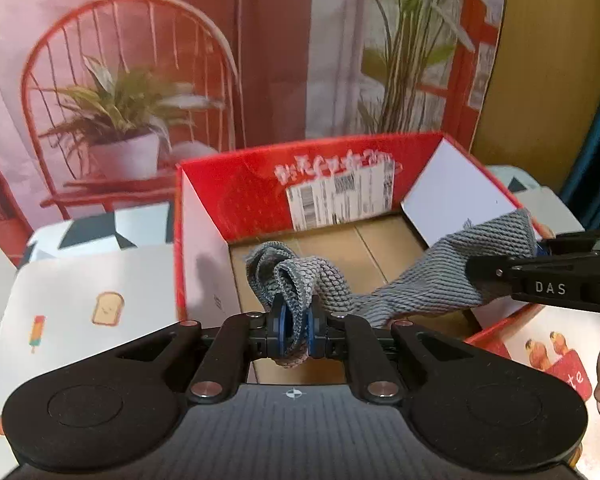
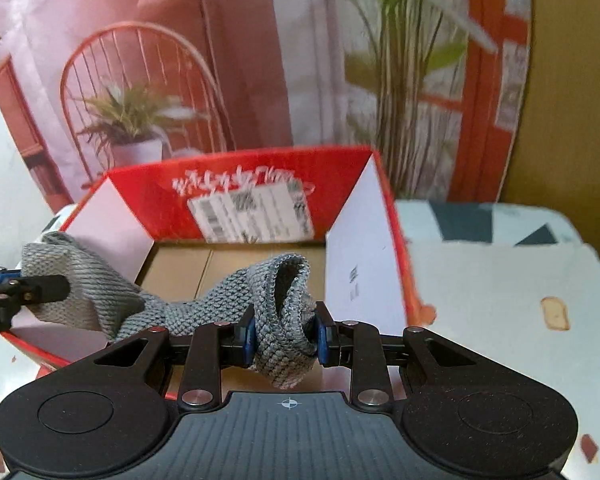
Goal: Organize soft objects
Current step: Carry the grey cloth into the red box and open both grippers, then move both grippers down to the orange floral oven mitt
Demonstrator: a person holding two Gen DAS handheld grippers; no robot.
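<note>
Both grippers, left [image 1: 296,332] and right [image 2: 286,338], pinched the grey knit cloth [image 1: 432,276] over the red box [image 1: 204,240]; uneven release risked it snagging the rim.

Each wrist view looks forward along its own fingers, close above the open red box [image 1: 320,184] at frame centre. Both share its far wall, the grey cloth [image 2: 220,300] and the chair backdrop [image 1: 120,80] upper left.

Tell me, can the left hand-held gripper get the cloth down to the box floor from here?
Probably yes. The left hand-held gripper is clamped on one end of the grey cloth, just over the near edge of the open red box. The brown floor ahead looks bare, but the right hand-held gripper holds the other end.
</note>
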